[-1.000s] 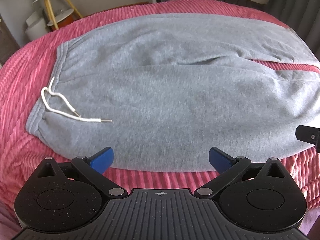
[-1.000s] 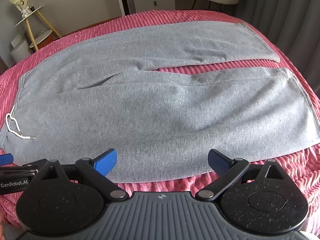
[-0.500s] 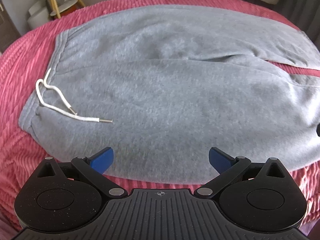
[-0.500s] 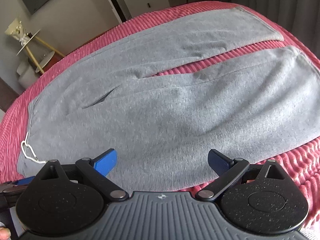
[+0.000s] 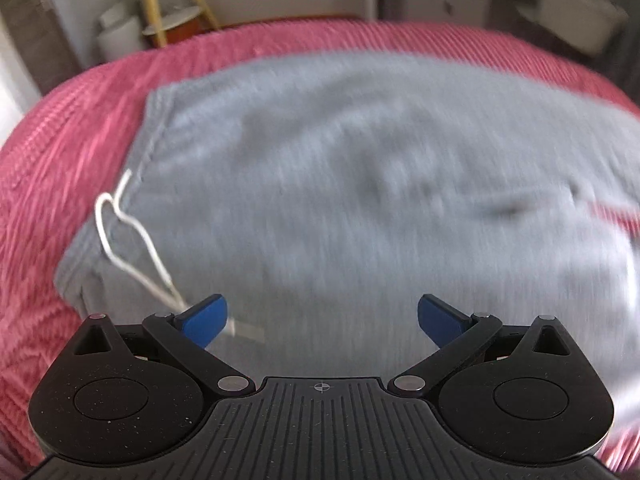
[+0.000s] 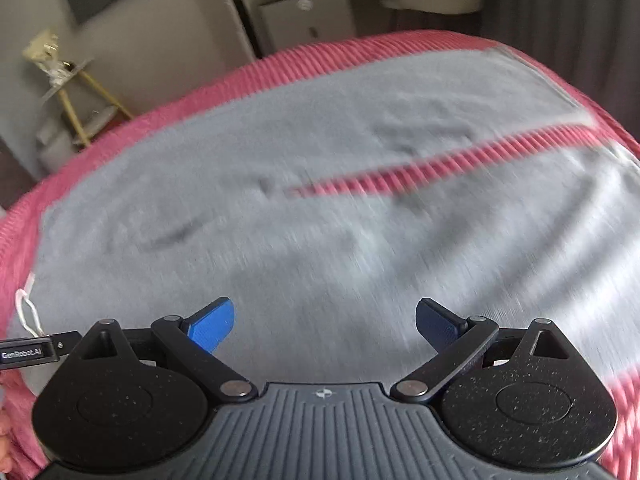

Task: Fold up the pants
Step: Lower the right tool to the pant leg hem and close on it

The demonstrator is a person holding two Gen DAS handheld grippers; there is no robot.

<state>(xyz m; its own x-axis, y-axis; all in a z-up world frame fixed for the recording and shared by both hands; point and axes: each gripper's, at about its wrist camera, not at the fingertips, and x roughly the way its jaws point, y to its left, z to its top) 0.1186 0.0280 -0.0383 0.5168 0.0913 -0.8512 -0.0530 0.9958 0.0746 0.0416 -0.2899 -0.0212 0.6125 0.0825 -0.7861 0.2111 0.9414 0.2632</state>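
Right now both tools are hanging low over the gray pants, which are lying spread flat on the pink ribbed bedspread, waistband to the left and the two legs running off to the right with a strip of pink showing between them. The left gripper is gaping wide and holding nothing, its near finger sitting over the end of the white drawstring. The right gripper is likewise splayed and empty, poised over the near leg.

To my eye they are lining up for a first pinch along the near edge. To do it well, each should be taking only the near leg's edge, both layers together, with the left one steering clear of the drawstring so it is not dragged into the fold. Lifting both ends evenly should carry the near leg over onto the far one without twisting.

Compared with a second ago, both have pushed forward and dropped closer: the near hem is no longer showing ahead of the fingers, the views are smearing with motion, and the drawstring tip has slid down to the left finger.
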